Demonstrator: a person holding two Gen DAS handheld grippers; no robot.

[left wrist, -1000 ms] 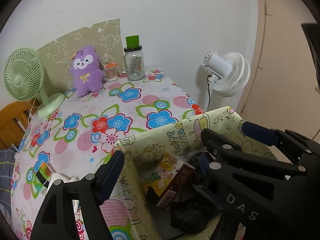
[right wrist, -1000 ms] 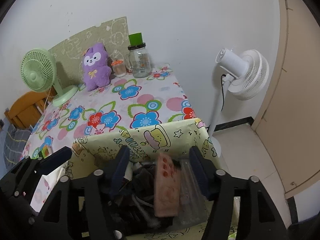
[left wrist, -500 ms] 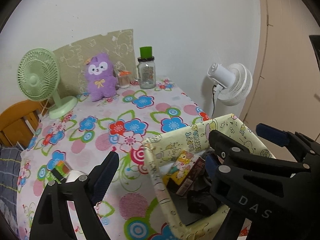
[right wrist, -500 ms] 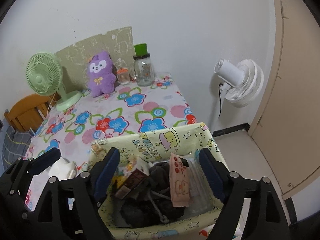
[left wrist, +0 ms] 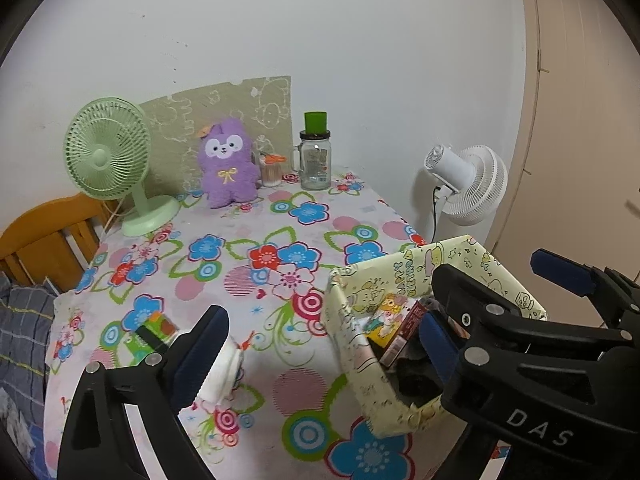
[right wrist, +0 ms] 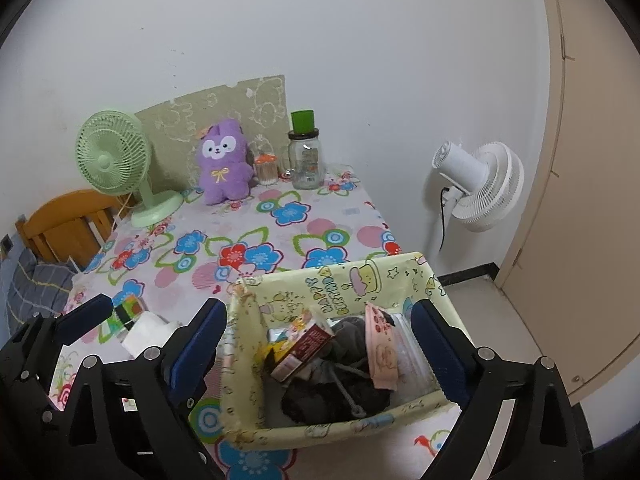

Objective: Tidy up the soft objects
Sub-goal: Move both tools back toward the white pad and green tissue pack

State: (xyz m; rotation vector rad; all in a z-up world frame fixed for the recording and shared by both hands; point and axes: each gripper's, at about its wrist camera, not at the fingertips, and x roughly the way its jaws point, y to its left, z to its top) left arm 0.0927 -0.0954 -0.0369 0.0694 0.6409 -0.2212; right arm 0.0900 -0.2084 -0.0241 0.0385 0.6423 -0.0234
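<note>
A yellow cartoon-print box [left wrist: 400,280] [right wrist: 340,284] stands at the table's near right corner. It holds dark cloth [right wrist: 332,392], a small carton [right wrist: 304,344] and a pink packet [right wrist: 380,348]. My left gripper [left wrist: 320,346] hangs above and in front of the box's left wall, jaws opening, nothing between them. My right gripper [right wrist: 316,344] hovers over the box, jaws also opening and wider than the box, pads touching nothing. A purple plush [left wrist: 228,172] [right wrist: 222,172] sits upright at the back. A white soft roll [left wrist: 224,372] [right wrist: 148,332] lies left of the box.
On the flowered tablecloth [left wrist: 280,248] stand a green desk fan [left wrist: 108,152] and a glass jar with a green lid [left wrist: 316,160]. A green packet [left wrist: 154,332] lies near the roll. A white floor fan [right wrist: 480,184] stands right of the table, a wooden chair [right wrist: 60,224] left.
Both grippers have pulled back and risen from the box, which now looks smaller and lower. Both pairs of jaws have spread wider. The pink packet stays in the box.
</note>
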